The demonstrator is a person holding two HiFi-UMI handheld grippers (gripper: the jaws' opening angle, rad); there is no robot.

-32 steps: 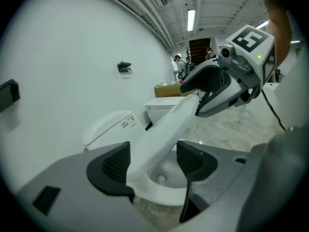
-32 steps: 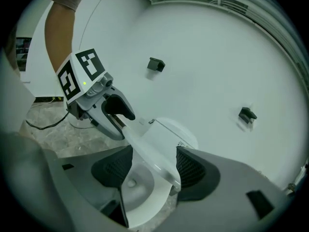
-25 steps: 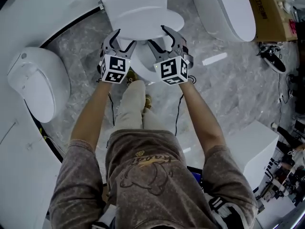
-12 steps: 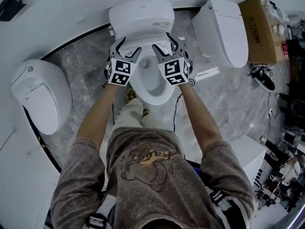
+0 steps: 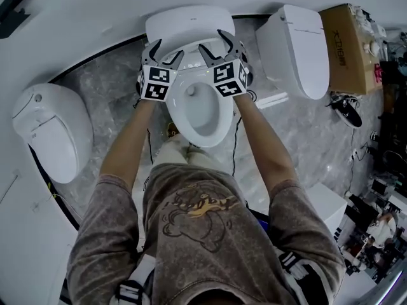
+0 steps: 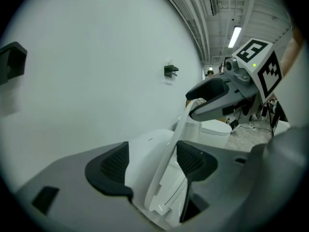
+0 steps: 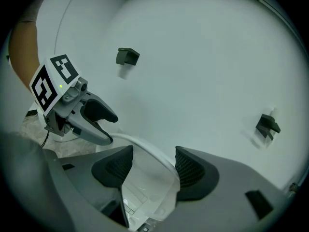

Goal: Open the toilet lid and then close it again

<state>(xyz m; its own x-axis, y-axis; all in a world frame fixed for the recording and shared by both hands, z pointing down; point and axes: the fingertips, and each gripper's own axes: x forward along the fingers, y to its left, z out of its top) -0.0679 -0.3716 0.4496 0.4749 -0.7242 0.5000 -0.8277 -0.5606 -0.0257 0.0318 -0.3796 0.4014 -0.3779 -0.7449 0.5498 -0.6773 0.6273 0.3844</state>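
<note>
Toilet lid (image 5: pixel 187 25) now stands close to upright at the far end of the bowl, whereas a second ago it was tilted forward and hid much of the opening. Half a second ago it was partway through that swing. With the rise, the seat ring (image 5: pixel 178 110) and the bowl inside it have come fully into sight in the head view. Both grippers have travelled away from the person along with the lid. The left gripper (image 5: pixel 168 48) has its jaws wide apart astride the lid's left rim, and its own view shows the thin white edge running up between the pads, close against the right-hand one, pushed and not squeezed. The right gripper (image 5: pixel 211 40) is spread just as wide over the right rim, with the edge curving between its pads and nothing clamped. By the look of it, the opening half of the task is all but finished. What remains, I judge, is to let the lid settle back, then hook it forward and lower it under control so that it does not drop onto the seat ring.
</note>
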